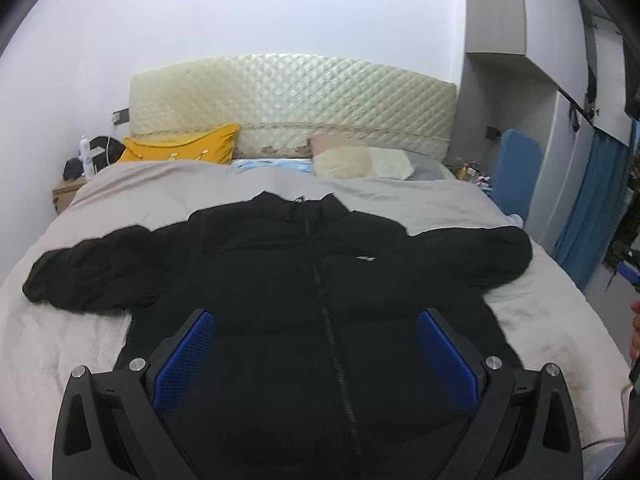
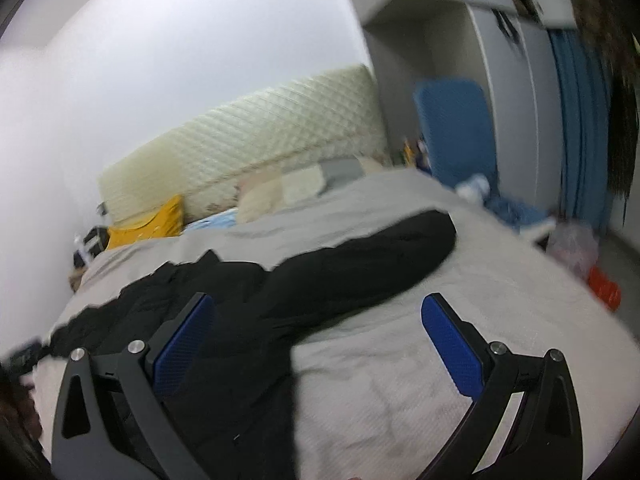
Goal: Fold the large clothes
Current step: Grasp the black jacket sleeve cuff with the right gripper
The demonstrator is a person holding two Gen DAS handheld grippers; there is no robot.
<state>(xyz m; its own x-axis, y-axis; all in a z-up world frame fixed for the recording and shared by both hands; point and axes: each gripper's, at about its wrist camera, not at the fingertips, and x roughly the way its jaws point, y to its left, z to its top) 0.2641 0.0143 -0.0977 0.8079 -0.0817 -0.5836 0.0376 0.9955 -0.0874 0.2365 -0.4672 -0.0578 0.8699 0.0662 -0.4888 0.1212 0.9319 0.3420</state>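
Observation:
A black zip-up puffer jacket [image 1: 304, 280] lies face up on the bed, collar toward the headboard, both sleeves spread out sideways. My left gripper [image 1: 316, 320] hovers open above the jacket's lower front, its blue pads on either side of the zipper, nothing between them. In the right wrist view the same jacket [image 2: 248, 312] stretches leftward, and its right sleeve [image 2: 380, 252] points toward the bed's right side. My right gripper [image 2: 316, 308] is open over the spot where sleeve and body meet, holding nothing. That view is motion-blurred.
The bed has a light grey cover [image 1: 400, 196] and a quilted cream headboard [image 1: 292, 100]. A yellow pillow [image 1: 180, 150] and pale pillows [image 1: 360, 162] lie at the head. A cluttered nightstand [image 1: 76, 184] stands left; a blue board [image 1: 516, 168], blue curtain [image 2: 576, 120] and floor clutter [image 2: 600, 284] right.

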